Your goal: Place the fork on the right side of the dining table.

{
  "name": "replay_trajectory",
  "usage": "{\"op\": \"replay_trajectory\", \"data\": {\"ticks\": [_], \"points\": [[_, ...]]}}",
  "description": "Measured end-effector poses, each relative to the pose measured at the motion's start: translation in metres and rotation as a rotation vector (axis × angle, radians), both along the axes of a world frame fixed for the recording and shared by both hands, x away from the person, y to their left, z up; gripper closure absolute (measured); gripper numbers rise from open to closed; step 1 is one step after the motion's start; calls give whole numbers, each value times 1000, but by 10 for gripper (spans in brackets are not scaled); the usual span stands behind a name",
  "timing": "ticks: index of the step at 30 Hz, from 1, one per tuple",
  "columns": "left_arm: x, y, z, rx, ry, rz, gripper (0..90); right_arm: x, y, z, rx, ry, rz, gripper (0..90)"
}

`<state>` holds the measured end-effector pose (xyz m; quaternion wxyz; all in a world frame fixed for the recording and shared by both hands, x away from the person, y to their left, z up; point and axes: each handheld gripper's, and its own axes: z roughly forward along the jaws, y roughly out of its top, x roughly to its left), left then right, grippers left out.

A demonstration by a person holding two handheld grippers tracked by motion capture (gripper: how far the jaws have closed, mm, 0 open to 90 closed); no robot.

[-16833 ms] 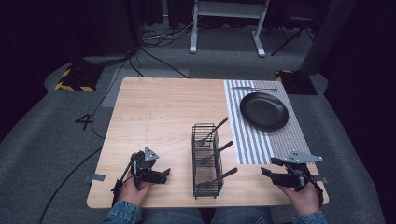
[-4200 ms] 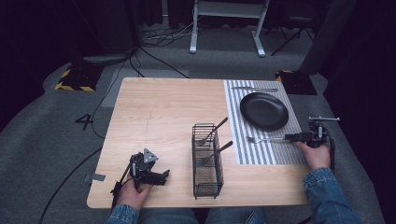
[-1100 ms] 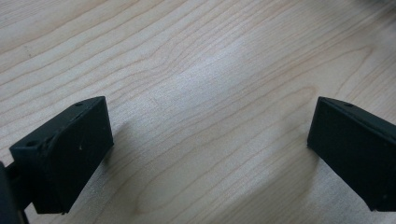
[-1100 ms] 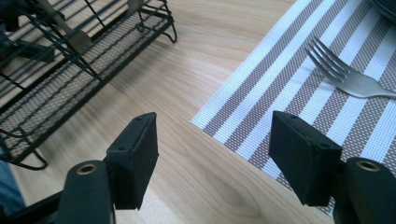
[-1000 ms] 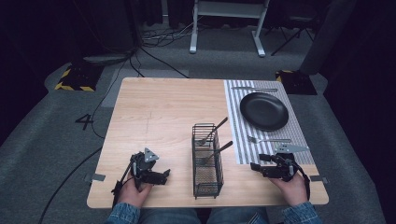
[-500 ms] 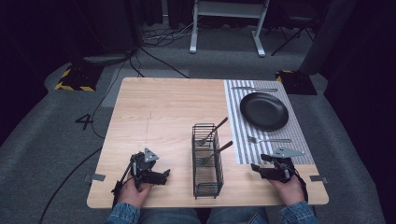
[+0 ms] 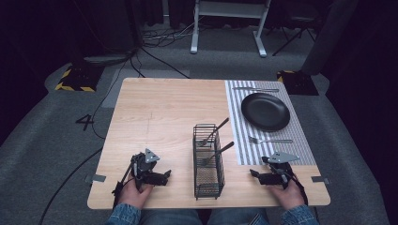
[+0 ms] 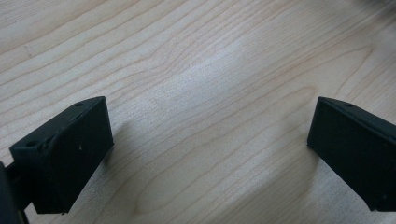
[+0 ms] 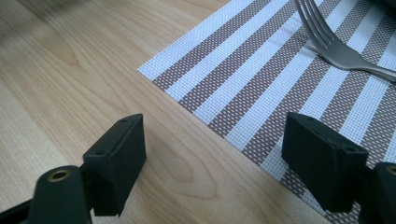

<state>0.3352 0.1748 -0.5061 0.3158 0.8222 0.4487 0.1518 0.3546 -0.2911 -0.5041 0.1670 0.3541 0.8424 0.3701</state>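
Observation:
A black wire cutlery basket (image 7: 208, 161) stands near the table's front edge with two utensils (image 7: 213, 133) leaning out of it. To its right, a fork (image 7: 270, 140) lies on the striped placemat (image 7: 244, 140) below a black plate (image 7: 265, 111), and its tines (image 9: 322, 32) show in the right gripper view. My right gripper (image 7: 256, 174) (image 9: 215, 140) rests low by the placemat's front corner. It is open, its jaws have just been opening, and nothing is between them. My left gripper (image 7: 164, 176) (image 8: 210, 126) is open over bare wood, left of the basket.
A knife (image 7: 256, 89) lies at the placemat's far end beyond the plate. The wooden table (image 7: 159, 112) is bare across its left and middle. Cables and a stand's legs lie on the dark floor behind it.
My right gripper has sunk a little toward the table by the placemat's front corner, and its jaws stand wider. The left gripper has not moved.

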Motion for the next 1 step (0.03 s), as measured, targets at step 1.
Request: {"op": "replay_trajectory", "data": {"ticks": [1], "points": [[0,0,0,0,0,0,2,0,1,0,-1,-1,-5,181]]}}
